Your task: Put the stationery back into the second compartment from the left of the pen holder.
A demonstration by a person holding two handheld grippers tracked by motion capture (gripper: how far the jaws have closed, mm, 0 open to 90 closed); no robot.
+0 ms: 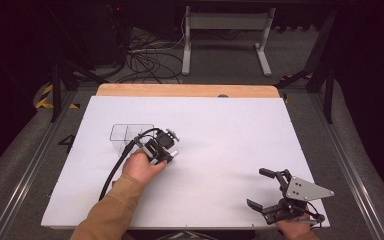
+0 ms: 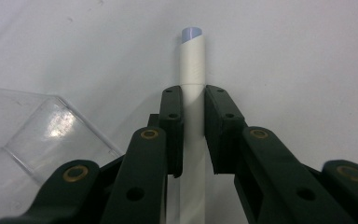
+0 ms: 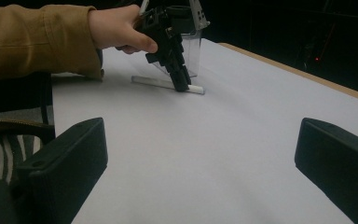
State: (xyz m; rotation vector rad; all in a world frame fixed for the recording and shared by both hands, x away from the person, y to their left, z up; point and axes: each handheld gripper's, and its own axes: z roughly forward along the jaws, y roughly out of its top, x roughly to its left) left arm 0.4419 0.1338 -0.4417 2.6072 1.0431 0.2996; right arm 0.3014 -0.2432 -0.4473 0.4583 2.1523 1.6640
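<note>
paper-wrapped and thin, a white straw (image 2: 192,70) lies flat on the white table (image 1: 220,130), left of the middle and just near-side of a clear plastic container (image 1: 130,133) with a divider inside. the left gripper (image 2: 194,130) is tipped down over it, jaws one on each side of the straw and close against it at a point short of its far end, where a pale blue tip pokes out of the wrapper. from the right gripper view the same gripper (image 3: 179,77) meets the straw (image 3: 168,84) at the table surface, the straw running out on both sides of the jaws. whether the jaws are truly pinching or only bracketing it, i cannot tell for sure, though they look closed onto it.

the right gripper (image 1: 275,192) rests at the near right of the table, jaws wide apart and holding nothing.

as a guess, the straw is very light and easily crushed or bent; a gentle squeeze nearer its middle would keep it from drooping or swinging, and the smooth wrapper may slip along the pads.
</note>
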